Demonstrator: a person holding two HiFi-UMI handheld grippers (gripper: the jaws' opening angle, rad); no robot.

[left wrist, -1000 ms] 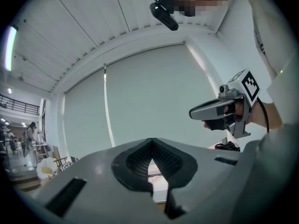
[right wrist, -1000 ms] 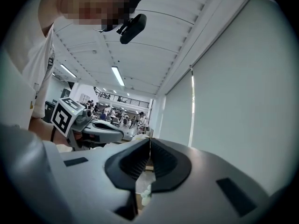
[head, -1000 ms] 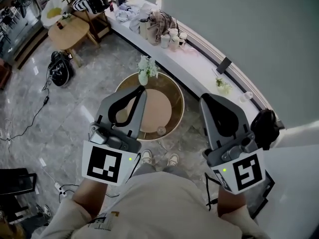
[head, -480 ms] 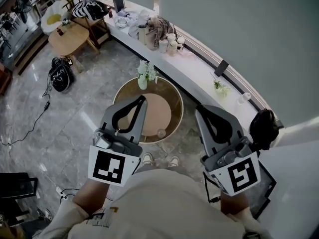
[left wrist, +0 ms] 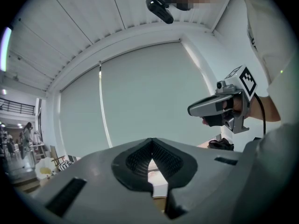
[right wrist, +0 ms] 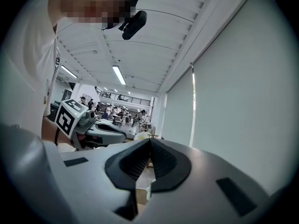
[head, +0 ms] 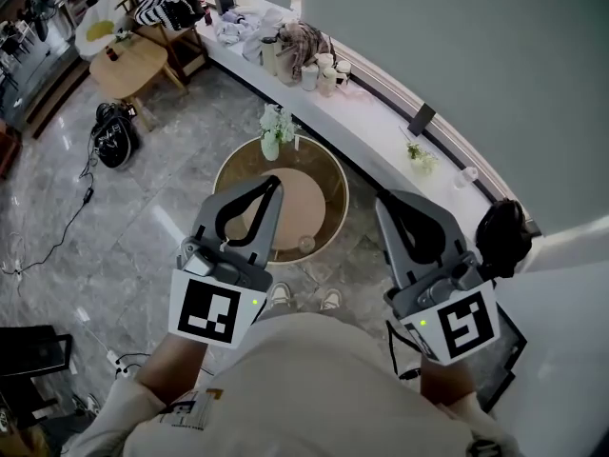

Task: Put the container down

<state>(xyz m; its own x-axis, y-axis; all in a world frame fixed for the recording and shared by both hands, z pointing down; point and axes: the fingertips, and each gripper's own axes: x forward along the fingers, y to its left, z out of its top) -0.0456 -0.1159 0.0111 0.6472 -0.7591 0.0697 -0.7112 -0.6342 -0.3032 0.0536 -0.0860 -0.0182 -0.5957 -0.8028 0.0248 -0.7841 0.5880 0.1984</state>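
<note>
In the head view my left gripper [head: 273, 181] and right gripper [head: 388, 198] are held level in front of the person's chest, both shut and holding nothing. Far below them stands a round wooden table [head: 328, 181] with a small clear container [head: 306, 245] near its front edge. Neither gripper is near the container. In the left gripper view the left gripper [left wrist: 150, 146] has its ribbed pads pressed together, and the right gripper [left wrist: 212, 107] shows at the right. The right gripper view shows the right gripper [right wrist: 149, 143] equally closed, with the left gripper [right wrist: 100, 127] beside it.
A vase of flowers [head: 273, 131] stands at the table's far rim. A long white ledge [head: 381, 127] with cups and bags runs behind it. A black bag [head: 116, 139] and cables lie on the grey floor at left. The person's shoes [head: 304, 298] are by the table.
Both grippers have shifted slightly in the head view, still side by side and shut. The container on the table has not moved.
</note>
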